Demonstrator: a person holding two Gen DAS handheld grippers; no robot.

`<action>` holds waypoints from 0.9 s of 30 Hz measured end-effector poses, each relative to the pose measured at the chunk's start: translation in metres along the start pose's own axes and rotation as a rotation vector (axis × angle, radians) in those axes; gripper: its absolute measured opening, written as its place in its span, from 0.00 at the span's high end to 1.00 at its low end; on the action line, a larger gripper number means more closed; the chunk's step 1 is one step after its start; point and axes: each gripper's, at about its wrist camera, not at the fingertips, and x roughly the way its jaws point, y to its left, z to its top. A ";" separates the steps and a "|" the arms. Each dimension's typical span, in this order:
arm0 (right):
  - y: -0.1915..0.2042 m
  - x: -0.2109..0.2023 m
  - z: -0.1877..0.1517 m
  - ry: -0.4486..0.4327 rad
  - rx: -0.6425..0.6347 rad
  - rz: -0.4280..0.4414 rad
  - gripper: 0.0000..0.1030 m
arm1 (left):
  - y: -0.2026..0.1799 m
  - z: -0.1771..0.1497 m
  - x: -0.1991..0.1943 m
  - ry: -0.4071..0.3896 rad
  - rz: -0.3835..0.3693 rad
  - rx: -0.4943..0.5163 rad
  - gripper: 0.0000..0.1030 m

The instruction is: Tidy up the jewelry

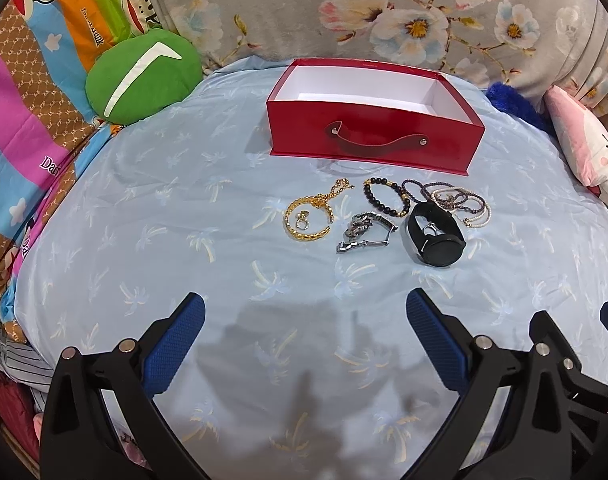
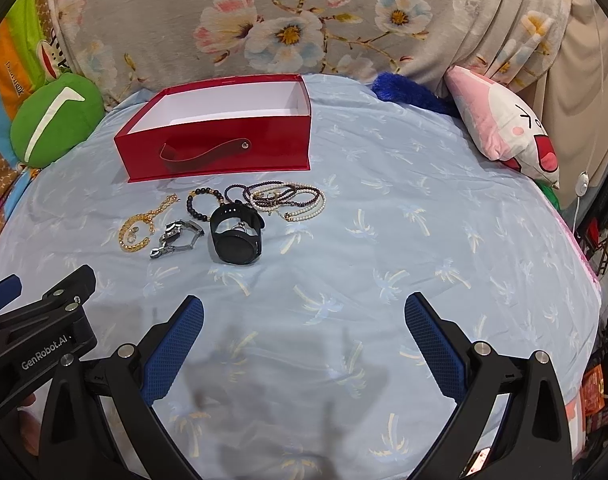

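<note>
A home bedroom: a bed (image 1: pixel 152 216) under a pale blue palm-print sheet, a floral blanket (image 1: pixel 343 4) bunched along its far edge, a green cushion (image 1: pixel 144 76) and pink plush pillow (image 2: pixel 503 128) at its far corners.

A box (image 1: pixel 373 136) sits on the bedsheet (image 1: pixel 184 220). Before it lie, left to right, a chain bangle (image 1: pixel 308 216), a metal watch (image 1: pixel 365 232), a smartwatch (image 1: pixel 433 236); bead strands (image 1: pixel 459 200) lie behind the smartwatch, seemingly touching it.

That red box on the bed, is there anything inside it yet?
The red box shows only bare white inner walls and a strip of white floor at the back. Its front wall hides the near floor. All the jewelry, including the black watch and gold bracelet, lies outside, in front.
</note>
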 end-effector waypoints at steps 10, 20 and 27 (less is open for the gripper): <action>0.002 0.003 0.001 0.003 -0.008 0.005 0.05 | 0.002 -0.001 0.005 0.019 -0.012 -0.005 0.04; 0.008 0.023 0.002 0.035 -0.042 0.027 0.05 | 0.006 0.005 0.020 0.063 -0.008 -0.021 0.04; 0.008 0.032 0.006 0.046 -0.039 0.038 0.05 | 0.005 0.011 0.031 0.077 0.003 -0.015 0.04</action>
